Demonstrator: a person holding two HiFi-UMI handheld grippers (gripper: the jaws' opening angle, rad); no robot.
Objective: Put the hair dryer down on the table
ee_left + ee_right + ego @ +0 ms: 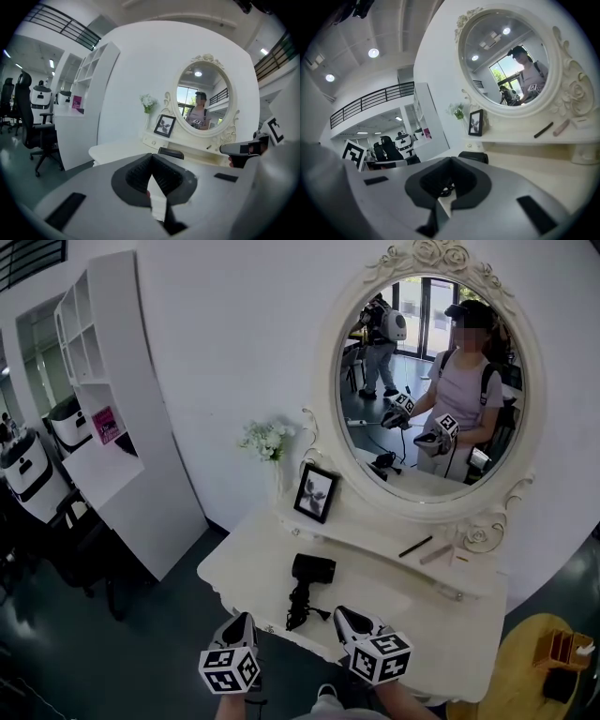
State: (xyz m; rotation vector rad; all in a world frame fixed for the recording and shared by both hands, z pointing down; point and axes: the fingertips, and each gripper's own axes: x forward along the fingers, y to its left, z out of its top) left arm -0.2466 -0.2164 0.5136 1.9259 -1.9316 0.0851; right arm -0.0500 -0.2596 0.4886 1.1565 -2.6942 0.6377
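Mid white tabletop (441, 626): black hair dryer (312, 568) plus black cord (298, 606) in the way. Bare surface either side, wider at right. Raised back shelf (375, 535) cluttered: black picture frame (317, 493), white flowers (267, 440), dark pencil (415, 547).

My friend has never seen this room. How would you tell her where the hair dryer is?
Look for the big oval mirror with the curly white frame, then the white dressing table right under it. The hair dryer lies on the tabletop near the front, its cord bunched up. It's the only chunky black thing lying there; the picture frame stands upright on the shelf behind.
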